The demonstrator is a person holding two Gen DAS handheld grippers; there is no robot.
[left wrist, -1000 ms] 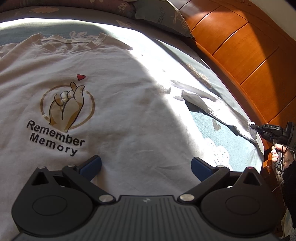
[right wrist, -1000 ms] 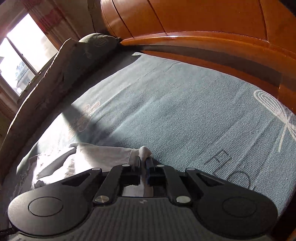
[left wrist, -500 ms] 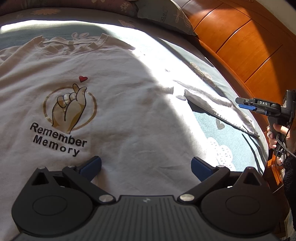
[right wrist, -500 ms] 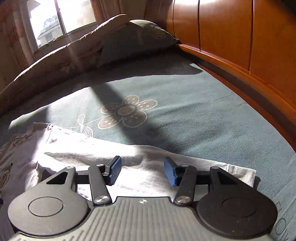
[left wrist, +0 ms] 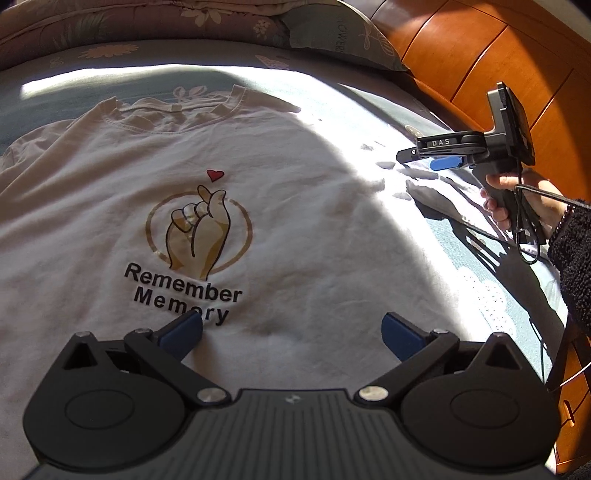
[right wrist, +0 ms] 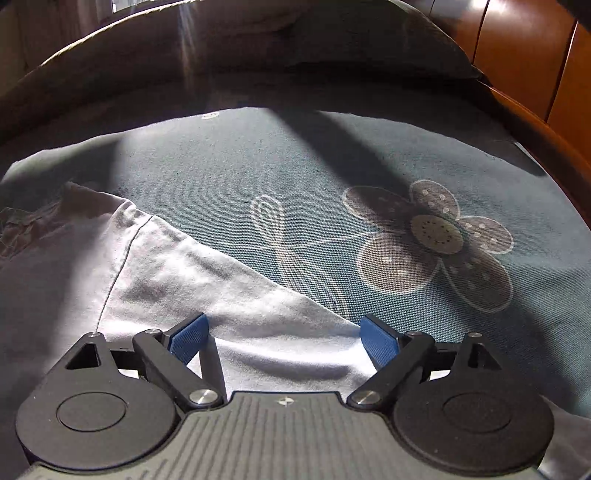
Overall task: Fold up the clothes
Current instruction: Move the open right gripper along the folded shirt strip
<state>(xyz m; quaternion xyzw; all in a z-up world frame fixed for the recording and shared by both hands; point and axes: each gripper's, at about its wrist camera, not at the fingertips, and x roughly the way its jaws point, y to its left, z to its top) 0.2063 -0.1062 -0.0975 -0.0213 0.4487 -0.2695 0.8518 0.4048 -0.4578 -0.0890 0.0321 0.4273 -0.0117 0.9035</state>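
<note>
A white T-shirt (left wrist: 295, 229) with a finger-heart print and the words "Remember Memory" lies face up on the bed. My left gripper (left wrist: 291, 330) hovers open over its lower front, just below the lettering, with nothing between the pads. At the right edge of the left wrist view a hand (left wrist: 517, 199) holds my right gripper (left wrist: 424, 157) above the shirt's outstretched sleeve (left wrist: 443, 195). In the right wrist view the right gripper (right wrist: 284, 336) has its jaws opening wide over the white sleeve (right wrist: 221, 280), which lies flat below them and is not pinched.
The blue bedsheet (right wrist: 369, 166) has pale flower prints. An orange wooden bed frame (left wrist: 498, 74) runs along the right side. Pillows and a folded quilt (left wrist: 184, 26) lie at the head of the bed. A cable (left wrist: 528, 240) hangs from the right gripper.
The right gripper was shut on the sleeve's end, then let it go and opened. It swung along the sleeve toward the shirt's shoulder. The left gripper stayed open, tilting slightly.
</note>
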